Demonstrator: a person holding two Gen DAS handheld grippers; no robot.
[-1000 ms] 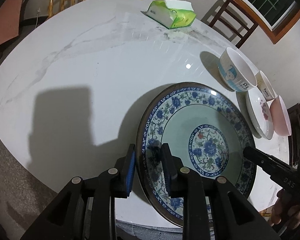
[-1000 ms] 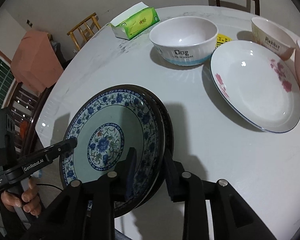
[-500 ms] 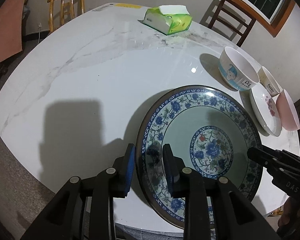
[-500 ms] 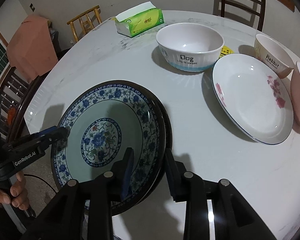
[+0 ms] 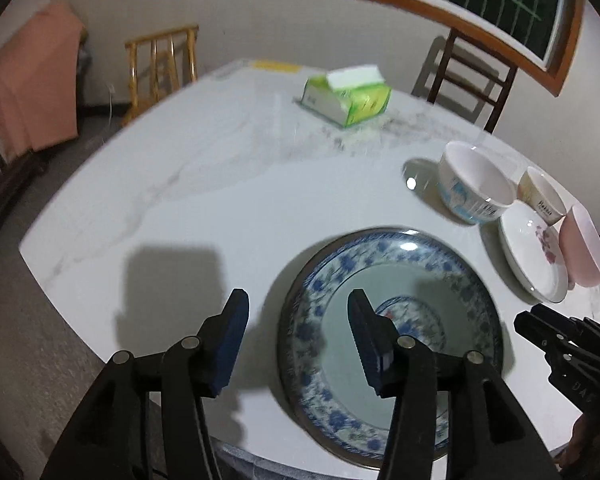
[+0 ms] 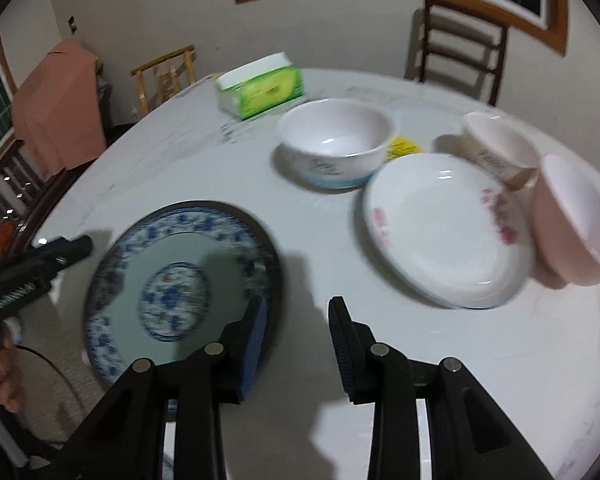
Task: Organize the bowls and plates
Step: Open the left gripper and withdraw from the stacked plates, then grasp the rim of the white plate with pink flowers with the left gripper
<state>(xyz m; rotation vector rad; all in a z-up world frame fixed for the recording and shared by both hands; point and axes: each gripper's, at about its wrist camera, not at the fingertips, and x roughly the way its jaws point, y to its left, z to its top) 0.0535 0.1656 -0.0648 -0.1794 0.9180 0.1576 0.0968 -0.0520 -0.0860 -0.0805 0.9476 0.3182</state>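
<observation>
Bowls (image 6: pixel 336 142) and white plate (image 6: pixel 440 228) sit right of blue plate (image 6: pixel 172 288).

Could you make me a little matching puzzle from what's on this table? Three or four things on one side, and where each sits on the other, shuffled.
Things:
1. big blue-patterned plate
2. green tissue box
3. pink bowl
4. white plate with pink flowers

Places:
A. far side of the table, nearest the window wall
B. between the white bowl and the pink bowl
C. near table edge, by both pairs of fingers
D. right end of the row of dishes

Pairs: 1-C, 2-A, 3-D, 4-B
</observation>
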